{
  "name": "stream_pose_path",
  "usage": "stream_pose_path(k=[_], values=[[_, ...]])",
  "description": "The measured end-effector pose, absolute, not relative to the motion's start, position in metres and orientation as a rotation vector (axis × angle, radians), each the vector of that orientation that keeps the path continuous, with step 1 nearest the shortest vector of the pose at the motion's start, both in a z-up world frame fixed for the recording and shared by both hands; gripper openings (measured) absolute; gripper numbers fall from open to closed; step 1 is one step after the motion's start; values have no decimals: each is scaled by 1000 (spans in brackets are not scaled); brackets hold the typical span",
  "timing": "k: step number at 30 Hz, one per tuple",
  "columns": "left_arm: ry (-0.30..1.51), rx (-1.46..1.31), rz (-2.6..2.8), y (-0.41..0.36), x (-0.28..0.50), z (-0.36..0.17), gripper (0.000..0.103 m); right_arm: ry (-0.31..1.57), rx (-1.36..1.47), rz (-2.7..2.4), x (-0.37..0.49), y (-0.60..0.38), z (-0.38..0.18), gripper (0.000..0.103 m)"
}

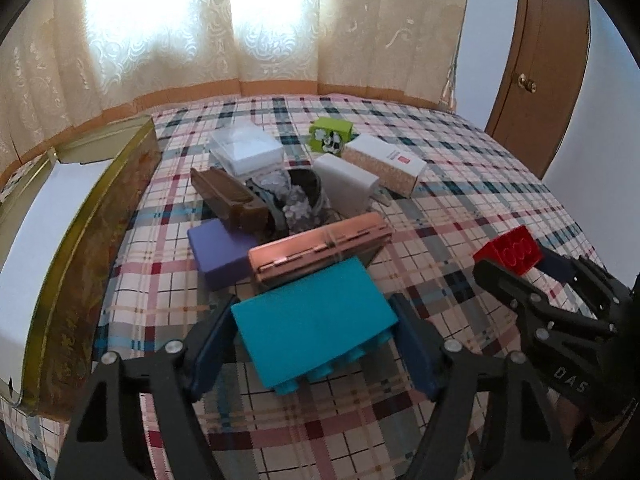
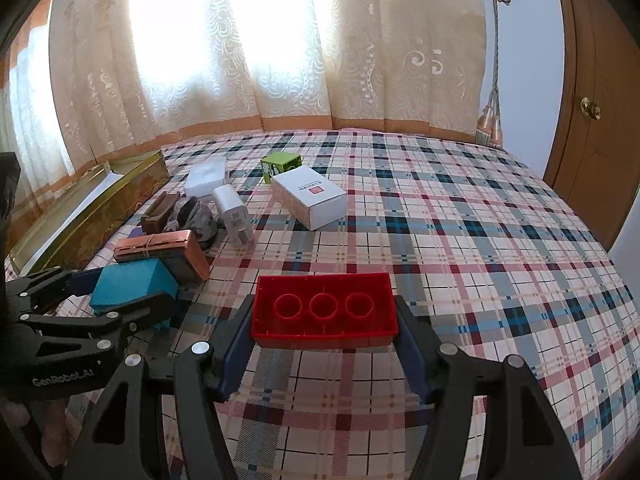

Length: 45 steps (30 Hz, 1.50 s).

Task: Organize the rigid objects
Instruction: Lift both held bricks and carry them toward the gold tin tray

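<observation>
A teal building block (image 1: 308,320) sits tilted between the blue pads of my left gripper (image 1: 312,308), studs facing down, and both pads press on its sides. The right wrist view shows that same teal block (image 2: 132,280) at the lower left, in the left gripper (image 2: 116,292). My right gripper (image 2: 322,312) is shut on a red building block (image 2: 324,308), whose hollow underside with three rings faces the camera. In the left wrist view the red block (image 1: 512,252) and right gripper (image 1: 524,268) are at the right edge.
On the plaid bedspread (image 1: 460,200) lie a copper case (image 1: 320,248), a purple box (image 1: 220,252), a brown wooden piece (image 1: 228,196), a patterned pouch (image 1: 292,200), a white charger (image 1: 348,184), a white carton (image 1: 384,160), a green box (image 1: 332,136) and a clear box (image 1: 248,152). An open gold tin (image 1: 80,260) lies at the left.
</observation>
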<state>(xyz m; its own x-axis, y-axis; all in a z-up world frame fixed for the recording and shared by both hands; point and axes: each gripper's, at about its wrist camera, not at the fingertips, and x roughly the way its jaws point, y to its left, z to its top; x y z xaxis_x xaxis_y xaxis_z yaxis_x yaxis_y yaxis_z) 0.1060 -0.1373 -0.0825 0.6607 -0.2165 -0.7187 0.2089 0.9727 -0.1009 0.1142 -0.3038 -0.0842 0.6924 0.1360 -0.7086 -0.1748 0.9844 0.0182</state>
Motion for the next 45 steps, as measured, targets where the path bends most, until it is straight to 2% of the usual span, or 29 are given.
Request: stream_pose_path(k=[27, 45], values=[[559, 20, -161, -133, 68, -60, 76, 632, -118, 184, 91, -295, -72, 66], [488, 11, -134, -128, 57, -55, 76, 531, -148, 193, 76, -291, -65, 66]])
